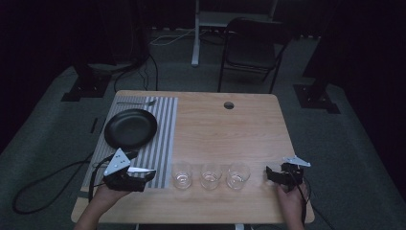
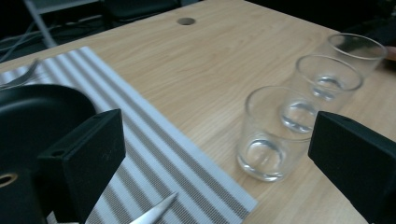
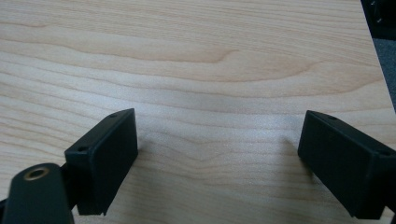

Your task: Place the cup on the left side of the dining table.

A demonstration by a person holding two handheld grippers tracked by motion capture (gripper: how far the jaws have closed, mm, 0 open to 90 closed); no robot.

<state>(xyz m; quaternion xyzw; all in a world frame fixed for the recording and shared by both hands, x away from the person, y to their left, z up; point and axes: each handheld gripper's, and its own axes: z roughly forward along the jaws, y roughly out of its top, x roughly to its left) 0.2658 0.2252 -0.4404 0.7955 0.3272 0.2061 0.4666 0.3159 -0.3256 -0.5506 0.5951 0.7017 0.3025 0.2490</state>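
High view: 3 glasses [image 1: 210,176] upright, row running left-right.

The table [image 3: 196,70] under my grippers looks like pale wood with a smooth, matt grain. At centre right of my left gripper view, the three glasses [image 2: 271,135] are clear, glossy glass. The striped mat [image 2: 154,149] at lower left looks like finely woven cloth, rough in texture. The plate [image 2: 32,116] at far left is black with a dull sheen. My right gripper [image 3: 217,163] has matt black, plastic-looking jaws.
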